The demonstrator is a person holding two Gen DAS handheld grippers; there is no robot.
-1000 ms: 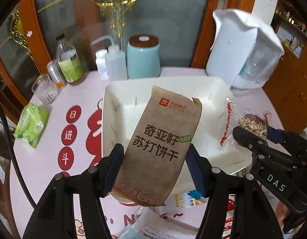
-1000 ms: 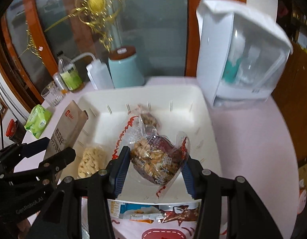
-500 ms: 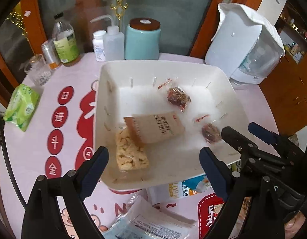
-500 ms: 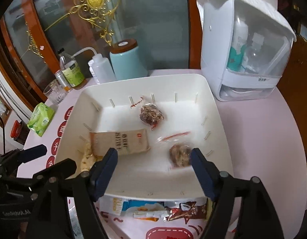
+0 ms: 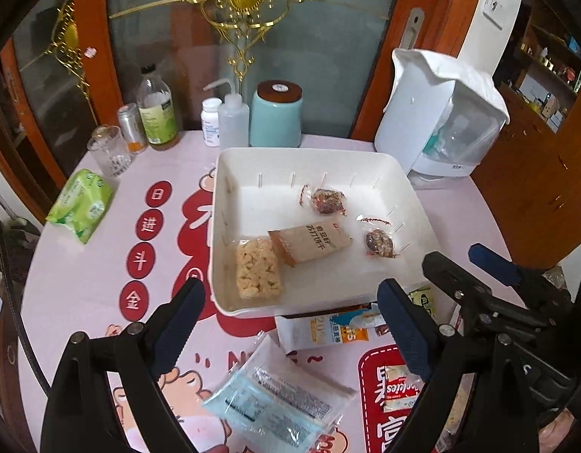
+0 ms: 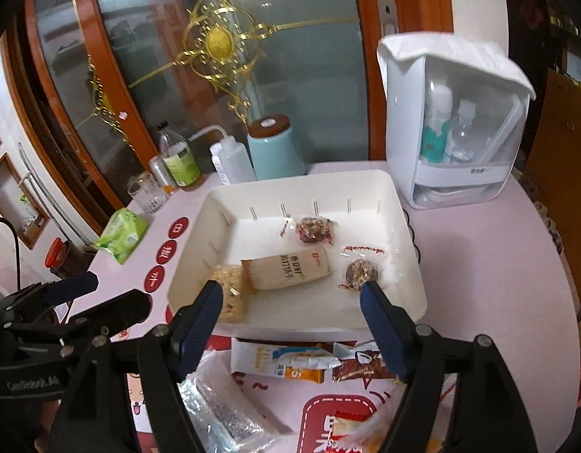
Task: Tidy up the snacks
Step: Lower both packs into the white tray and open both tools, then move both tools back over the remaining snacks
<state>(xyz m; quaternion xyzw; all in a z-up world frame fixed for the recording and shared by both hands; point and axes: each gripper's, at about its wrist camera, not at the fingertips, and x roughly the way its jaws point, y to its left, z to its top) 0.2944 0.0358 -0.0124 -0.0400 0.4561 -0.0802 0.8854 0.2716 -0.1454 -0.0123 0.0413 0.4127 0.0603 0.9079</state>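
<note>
**Both claws empty, 4 snacks in the tray – next grab coming up**

Going L to R. Far left of the bench (image 5: 101,264) there's a green tissue pack (image 5: 80,209) plus bottles and a glass along the back, not part of this imo. The left claw (image 5: 290,324) is hanging wide open w/ nothing between the jaws; they've just been opening, and the brown cracker pack (image 5: 309,243) is now lying flat in the white tray (image 5: 415,192). Its left end is overlapping the pale puffed bar (image 5: 258,273) by the tray's near-left wall.

Right of that, two clear-wrapped nut clusters are sitting in the tray: one toward the back (image 5: 327,200), one near the right wall (image 5: 379,243), apart from each other. The right claw (image 6: 292,315) is also standing open and empty, jaws just been opening too, hovering over the tray's near edge.

So the drop-off step is looking done and the pickup step is starting, I'd say. Still loose on the bench in front of the tray: a clear packet w/ blue print (image 5: 279,404), a white/orange sachet (image 5: 324,330) touching the tray's front wall, and a red-and-white pack (image 5: 399,389) near the bottom right.

Next move prob calls for each claw dropping onto one of those flat packs. They're thin and crinkly, so getting under an edge or pinching a seam is gonna be the fiddly bit.
</note>
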